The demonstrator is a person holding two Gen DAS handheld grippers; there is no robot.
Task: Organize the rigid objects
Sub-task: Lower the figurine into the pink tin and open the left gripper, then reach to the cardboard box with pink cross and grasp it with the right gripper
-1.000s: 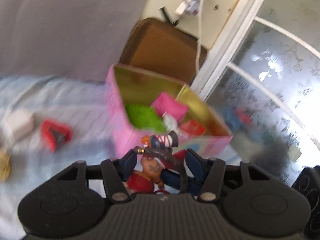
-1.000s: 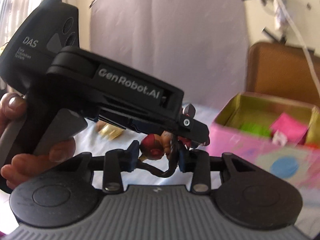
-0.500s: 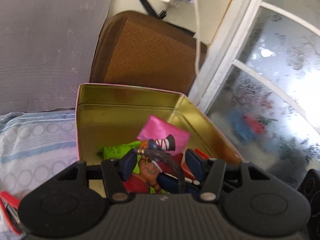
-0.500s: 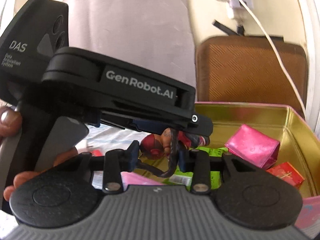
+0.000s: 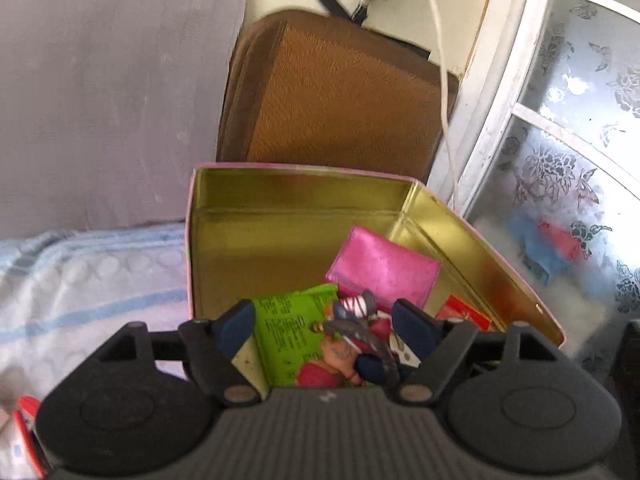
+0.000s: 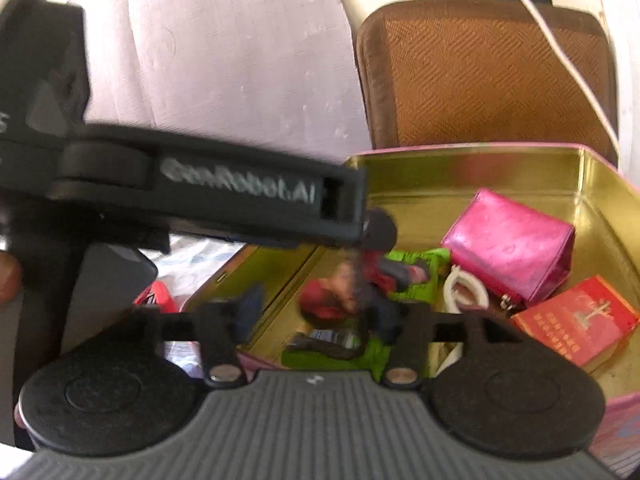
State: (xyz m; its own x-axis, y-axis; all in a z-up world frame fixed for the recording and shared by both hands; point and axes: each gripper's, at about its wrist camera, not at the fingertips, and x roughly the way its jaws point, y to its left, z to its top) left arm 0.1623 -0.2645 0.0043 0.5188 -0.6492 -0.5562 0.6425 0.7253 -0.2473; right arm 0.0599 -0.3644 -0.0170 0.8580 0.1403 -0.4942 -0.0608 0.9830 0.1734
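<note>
A small toy figure (image 5: 352,344) with a red cap and dark hose lies free between the spread fingers of my left gripper (image 5: 326,326), inside the pink tin box with a gold inside (image 5: 296,208). My right gripper (image 6: 324,312) is also open over the same box (image 6: 460,164); the figure (image 6: 348,292) shows blurred between its fingers, above a green packet (image 6: 416,276). The left gripper's black body (image 6: 200,196) crosses the right wrist view.
In the box lie a pink pouch (image 6: 508,244), a red carton (image 6: 576,324), a white ring (image 6: 464,288) and the green packet (image 5: 292,336). A brown cushion (image 5: 336,92) stands behind the box. A frosted window (image 5: 568,160) is right. A red object (image 5: 26,436) lies on the cloth.
Both grippers moved over the box and opened. The toy figure, gripped by both before, has left their fingers and is dropping into the box.
</note>
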